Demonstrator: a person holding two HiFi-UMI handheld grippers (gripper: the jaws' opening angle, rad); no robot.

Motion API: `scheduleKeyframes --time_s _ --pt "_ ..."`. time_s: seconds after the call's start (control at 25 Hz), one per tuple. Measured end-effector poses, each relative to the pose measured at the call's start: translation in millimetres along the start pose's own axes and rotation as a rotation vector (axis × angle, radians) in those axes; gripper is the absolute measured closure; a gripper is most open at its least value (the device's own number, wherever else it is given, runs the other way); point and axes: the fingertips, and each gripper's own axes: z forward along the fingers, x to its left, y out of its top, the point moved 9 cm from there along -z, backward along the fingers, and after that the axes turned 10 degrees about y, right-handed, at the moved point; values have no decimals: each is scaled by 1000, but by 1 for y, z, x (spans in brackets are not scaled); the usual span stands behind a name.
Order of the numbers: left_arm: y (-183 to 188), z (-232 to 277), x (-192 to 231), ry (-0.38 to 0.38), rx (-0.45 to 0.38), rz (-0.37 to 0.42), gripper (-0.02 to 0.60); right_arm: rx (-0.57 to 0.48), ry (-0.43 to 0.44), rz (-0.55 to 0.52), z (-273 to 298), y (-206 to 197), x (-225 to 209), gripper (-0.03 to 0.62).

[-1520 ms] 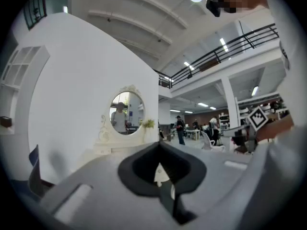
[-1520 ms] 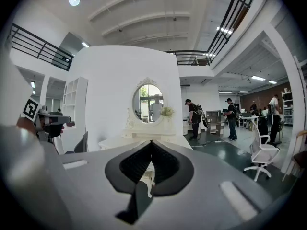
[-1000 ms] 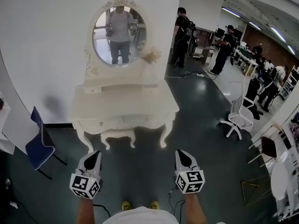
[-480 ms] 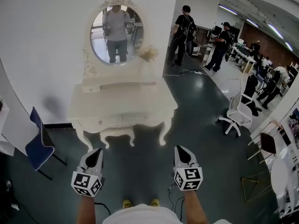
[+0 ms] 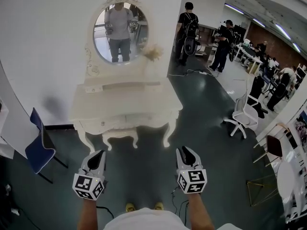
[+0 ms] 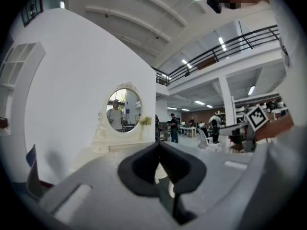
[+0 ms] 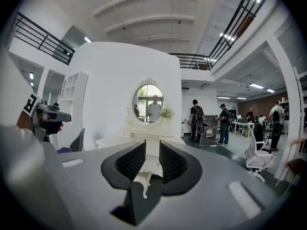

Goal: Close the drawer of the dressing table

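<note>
Head view: the dressing table (image 5: 127,110) stands against the wall. The left gripper (image 5: 98,155) and right gripper (image 5: 185,151) are aimed at it, probably an approach to its drawer (image 5: 125,122), which is well apart from both.
Left gripper view: the fingers (image 6: 141,164) are pressed together and empty, with the table (image 6: 103,150) far ahead.
Right gripper view: the fingers (image 7: 132,162) are opening with nothing between them. The table (image 7: 115,140) shows through the gap.

Mirror (image 5: 120,32) atop dressing table (image 5: 125,104), chair (image 5: 36,150) to its L
</note>
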Motion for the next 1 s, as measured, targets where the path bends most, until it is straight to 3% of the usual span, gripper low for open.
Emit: scheduleKeyframes --time_s 0.12,0.72,1.0 --pt "-1 -1 6 -1 -5 -11 583 1 0 -10 4 0 7 496" --pt "-12 -6 49 -71 -10 -24 583 24 -45 32 18 -7 53 497" --pt "-23 22 45 -113 13 -32 583 52 -46 37 35 -8 42 497"
